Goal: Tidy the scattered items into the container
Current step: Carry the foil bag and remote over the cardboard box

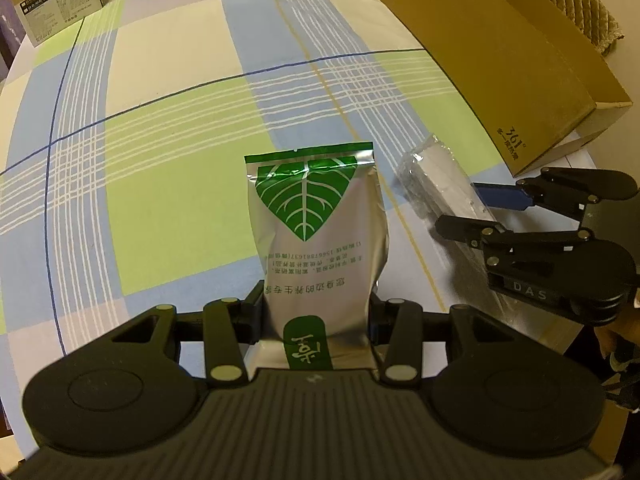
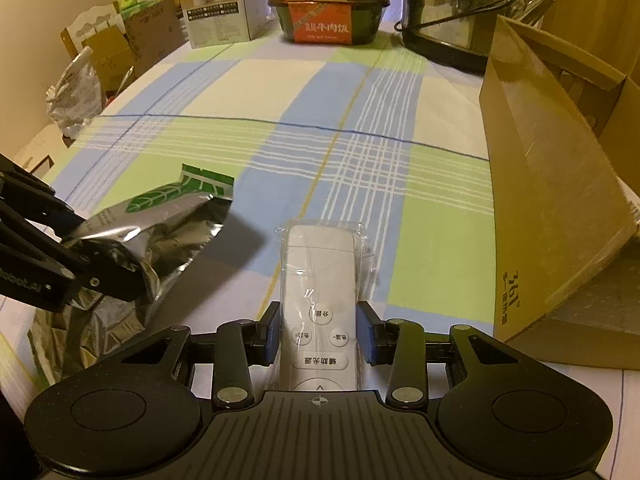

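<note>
The left wrist view shows the left gripper (image 1: 316, 312) clamped on a silver foil pouch (image 1: 320, 232) with a green leaf print, both pads pressed against the pouch's lower sides. The pouch stands up from the jaws over the checked tablecloth (image 1: 168, 128). The same view takes in the right gripper (image 1: 492, 208) from the side, its fingers either side of a remote control in clear plastic wrap (image 1: 436, 184), just beside the pouch. The open cardboard box (image 1: 500, 60) stands at the far right, near the wrapped remote but apart from it.

The right wrist view adds what the first cannot show. The remote (image 2: 320, 300) lies lengthwise between the right gripper's (image 2: 320, 332) blue pads; the left pad meets the wrap, while a narrow gap shows at the right pad, so the jaws are close about it but whether they grip is not clear. The left gripper (image 2: 100, 264) appears at the left edge with the crumpled pouch (image 2: 160, 220) in it. At the far end of the table stand a printed white carton (image 2: 218, 8), an orange-labelled meal tub (image 2: 328, 12) and a steel kettle (image 2: 460, 4). The box (image 2: 552, 184) rises at the right, its printed side wall facing the gripper. Whether the remote rests on the cloth cannot be told.
</note>
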A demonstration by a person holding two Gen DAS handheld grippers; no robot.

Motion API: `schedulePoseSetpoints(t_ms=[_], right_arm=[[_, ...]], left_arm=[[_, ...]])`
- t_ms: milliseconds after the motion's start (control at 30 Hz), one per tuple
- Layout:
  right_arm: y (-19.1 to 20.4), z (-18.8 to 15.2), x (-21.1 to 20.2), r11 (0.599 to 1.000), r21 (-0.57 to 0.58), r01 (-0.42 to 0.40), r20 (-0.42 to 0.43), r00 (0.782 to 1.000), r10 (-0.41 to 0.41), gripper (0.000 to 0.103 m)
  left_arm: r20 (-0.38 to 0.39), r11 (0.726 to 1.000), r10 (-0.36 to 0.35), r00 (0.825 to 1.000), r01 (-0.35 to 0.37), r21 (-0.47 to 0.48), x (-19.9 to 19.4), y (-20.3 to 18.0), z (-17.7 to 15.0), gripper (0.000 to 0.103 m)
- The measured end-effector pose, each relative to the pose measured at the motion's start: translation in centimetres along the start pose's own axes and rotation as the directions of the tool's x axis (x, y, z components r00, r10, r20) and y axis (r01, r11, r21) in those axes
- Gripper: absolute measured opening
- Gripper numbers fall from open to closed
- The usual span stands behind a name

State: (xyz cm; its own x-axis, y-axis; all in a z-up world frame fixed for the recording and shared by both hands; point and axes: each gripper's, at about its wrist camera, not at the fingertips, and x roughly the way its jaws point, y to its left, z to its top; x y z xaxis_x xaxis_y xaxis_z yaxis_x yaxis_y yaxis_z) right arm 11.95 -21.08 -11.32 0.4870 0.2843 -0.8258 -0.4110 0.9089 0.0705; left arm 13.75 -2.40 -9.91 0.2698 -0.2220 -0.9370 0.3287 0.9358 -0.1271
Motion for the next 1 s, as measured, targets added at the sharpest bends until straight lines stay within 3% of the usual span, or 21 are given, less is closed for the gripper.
schedulePoseSetpoints(t_ms=[467, 1000], right_arm=[[0.2, 0.9, -2.9, 1.0, 0.007, 0.01, 0.038, 0.999, -0.01, 0.041], [0.3, 1.8, -6.5, 1.0, 0.001, 0.021, 0.094, 0.995, -0.021, 0.041]], left_arm=[[0.056, 0.999, 0.052, 0.997, -0.052, 0.005, -2.9, -1.7, 0.3, 0.04], [0.118, 0.998, 0.061, 0.991, -0.06, -0.009, -5.7, -3.9, -0.2, 0.04]])
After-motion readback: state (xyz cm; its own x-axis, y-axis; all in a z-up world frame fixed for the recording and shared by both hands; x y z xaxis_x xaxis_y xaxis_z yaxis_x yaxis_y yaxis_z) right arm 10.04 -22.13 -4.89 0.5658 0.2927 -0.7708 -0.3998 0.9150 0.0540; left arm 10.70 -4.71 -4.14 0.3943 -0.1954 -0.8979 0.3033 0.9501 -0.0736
